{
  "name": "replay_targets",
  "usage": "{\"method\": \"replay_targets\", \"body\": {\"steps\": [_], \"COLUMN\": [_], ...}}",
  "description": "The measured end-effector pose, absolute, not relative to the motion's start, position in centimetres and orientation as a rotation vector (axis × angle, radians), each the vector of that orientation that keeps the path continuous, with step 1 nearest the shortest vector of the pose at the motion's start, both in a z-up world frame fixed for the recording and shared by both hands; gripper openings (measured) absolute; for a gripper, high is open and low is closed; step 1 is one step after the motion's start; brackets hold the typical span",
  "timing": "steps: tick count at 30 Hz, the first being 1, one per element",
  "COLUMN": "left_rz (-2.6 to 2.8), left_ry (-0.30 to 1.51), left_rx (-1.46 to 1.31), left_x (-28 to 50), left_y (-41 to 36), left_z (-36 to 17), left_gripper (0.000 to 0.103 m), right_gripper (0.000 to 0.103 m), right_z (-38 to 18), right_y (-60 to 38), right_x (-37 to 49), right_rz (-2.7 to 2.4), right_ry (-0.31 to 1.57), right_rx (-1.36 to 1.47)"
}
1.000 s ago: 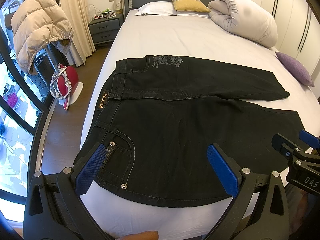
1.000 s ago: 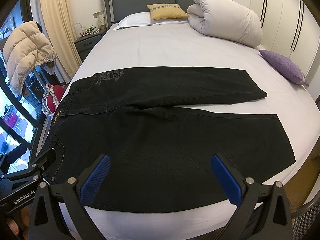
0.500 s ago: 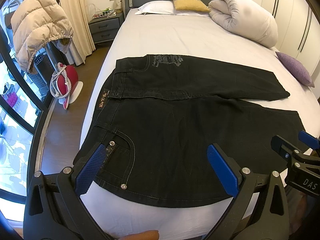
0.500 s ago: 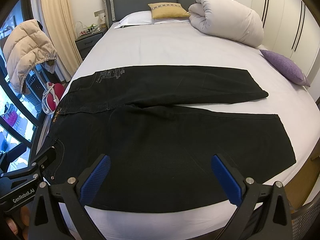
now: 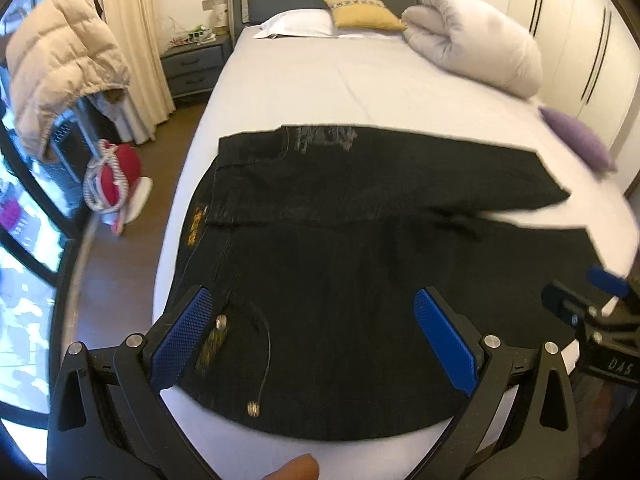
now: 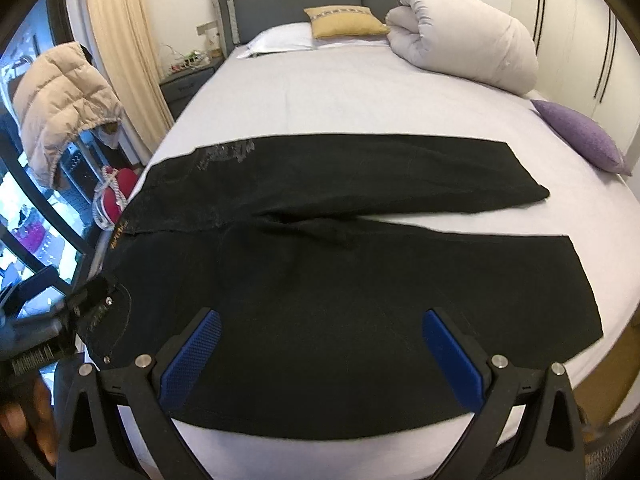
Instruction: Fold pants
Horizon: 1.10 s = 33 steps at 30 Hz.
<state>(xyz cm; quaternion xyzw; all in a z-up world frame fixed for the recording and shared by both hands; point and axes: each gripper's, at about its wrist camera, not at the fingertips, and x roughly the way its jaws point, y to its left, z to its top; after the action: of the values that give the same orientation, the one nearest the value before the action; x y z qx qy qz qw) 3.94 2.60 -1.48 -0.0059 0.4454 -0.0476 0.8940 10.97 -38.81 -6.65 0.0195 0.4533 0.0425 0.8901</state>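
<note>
Here pants (image 5: 360,280) lie flat beneath both spread tongs (image 5: 316,336).

Pants (image 6: 320,300) lie across the bed's (image 6: 340,96) near end, duvet (image 6: 464,28) behind.

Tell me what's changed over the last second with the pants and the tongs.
Little: both views are now motion-blurred, so the left tongs and right tongs have begun moving, direction unclear. Both stay open, gripping nothing. The black pants still lie spread flat on the bed.
</note>
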Motion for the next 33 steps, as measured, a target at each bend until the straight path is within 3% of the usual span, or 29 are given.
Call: {"method": "replay_targets", "body": {"steps": [8,17,25,27,31,32,33], "left_rz": [-0.074,0.071,-0.308,-0.392,-0.496,-0.514,-0.542], "left_ry": [0.728,0.885,0.942,1.0,1.122,1.15,1.179], "left_rx": [0.055,0.097,0.195,0.285,0.429,0.421,0.398], "left_x": [10.9,22.9,35.0,37.6,41.6,42.6,43.6], "left_y": [5.1,7.6,7.0,6.4,5.7,5.8,5.9], "left_z": [0.6,-1.0,-3.9,-5.2,-8.9,-9.6,-10.2], "left_gripper": [0.103,0.103,0.103,0.101,0.075,0.071,0.07], "right_gripper": [0.103,0.103,0.102,0.094,0.07,0.062,0.06], "right_z": [-5.1,-5.7,-8.0,-8.6,-9.5,-9.8,-10.1], "right_y": [-41.1,-43.9,-44.3,-44.4,-44.5,-44.5,-44.3], "right_x": [14.8,22.3,29.2,30.4,32.2,32.6,33.0], "right_rz": [0.149,0.179,0.218,0.272,0.349,0.365,0.383], "right_ry": [0.789,0.742,0.859,0.876,0.916,0.927,0.943], "right_rx": [0.089,0.18,0.03,0.012,-0.017,-0.025,-0.035]}}
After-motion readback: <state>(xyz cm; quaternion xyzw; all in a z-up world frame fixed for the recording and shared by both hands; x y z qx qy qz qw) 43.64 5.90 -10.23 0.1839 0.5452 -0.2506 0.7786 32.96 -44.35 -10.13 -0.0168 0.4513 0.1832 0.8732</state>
